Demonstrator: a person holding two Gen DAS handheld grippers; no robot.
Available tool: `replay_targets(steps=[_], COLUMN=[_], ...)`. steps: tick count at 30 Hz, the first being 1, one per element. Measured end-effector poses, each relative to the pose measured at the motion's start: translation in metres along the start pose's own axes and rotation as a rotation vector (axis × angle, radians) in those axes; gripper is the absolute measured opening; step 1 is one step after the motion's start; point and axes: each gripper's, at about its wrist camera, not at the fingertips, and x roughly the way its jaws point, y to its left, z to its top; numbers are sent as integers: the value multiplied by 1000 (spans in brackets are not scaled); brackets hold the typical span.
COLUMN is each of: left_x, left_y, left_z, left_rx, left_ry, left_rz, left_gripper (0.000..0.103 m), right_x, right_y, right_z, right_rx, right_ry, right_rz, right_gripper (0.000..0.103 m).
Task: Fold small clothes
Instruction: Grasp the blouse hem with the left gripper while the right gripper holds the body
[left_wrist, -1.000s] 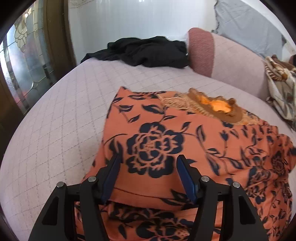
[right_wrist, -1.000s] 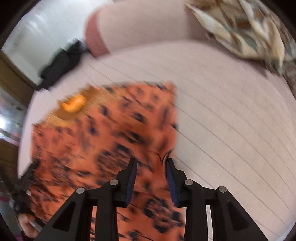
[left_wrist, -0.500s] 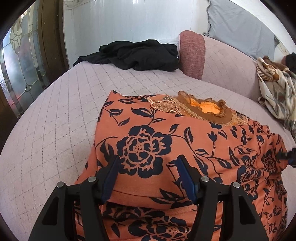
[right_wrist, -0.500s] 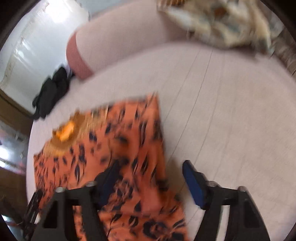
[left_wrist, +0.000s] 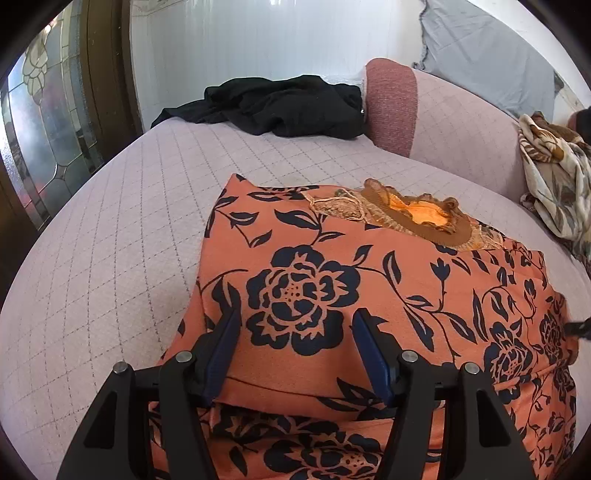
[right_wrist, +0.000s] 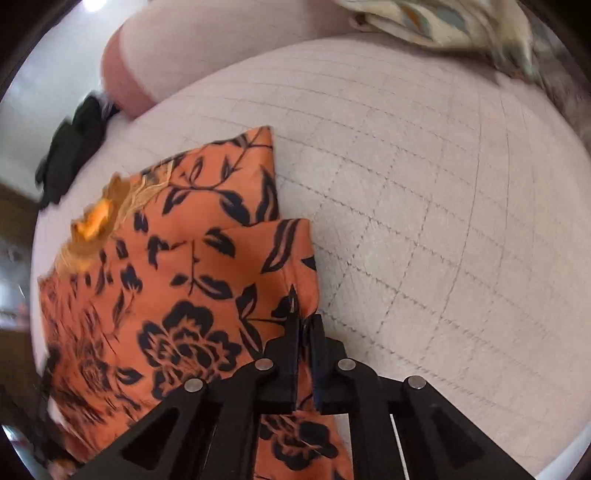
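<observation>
The jaws of the right gripper were pinched shut on the right edge of the orange floral garment, which was spread on the quilted bed, while those of the left gripper were held wide apart above it, gripping nothing.

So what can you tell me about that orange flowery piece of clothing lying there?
The orange garment is a thin, soft-looking fabric printed with dark navy roses, leaves and vines. Its neckline has a brown ruffled trim with pale gold lace beside it. It lies partly folded on the pale quilted cushion, with a folded layer near the hem and another flap along its right edge. The left gripper hovers open over it; the right gripper is shut on its right edge.
</observation>
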Motion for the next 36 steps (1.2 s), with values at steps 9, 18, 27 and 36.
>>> replay_targets(steps=[9, 18, 27, 36], left_x=[0, 5, 14, 15], left_y=[-1, -9, -13, 30], left_z=[0, -4, -5, 5], left_rx=[11, 59, 107, -74], left_ry=[-14, 10, 65, 91], left_rz=[36, 96, 192, 194], left_gripper=[64, 64, 75, 76], right_x=[-61, 12, 7, 8], right_y=[-9, 65, 140, 181], right_z=[9, -10, -19, -46], right_rx=[33, -111, -261, -388], right_ry=[-275, -74, -159, -178], right_rz=[73, 115, 262, 280], right_gripper=[8, 9, 8, 8])
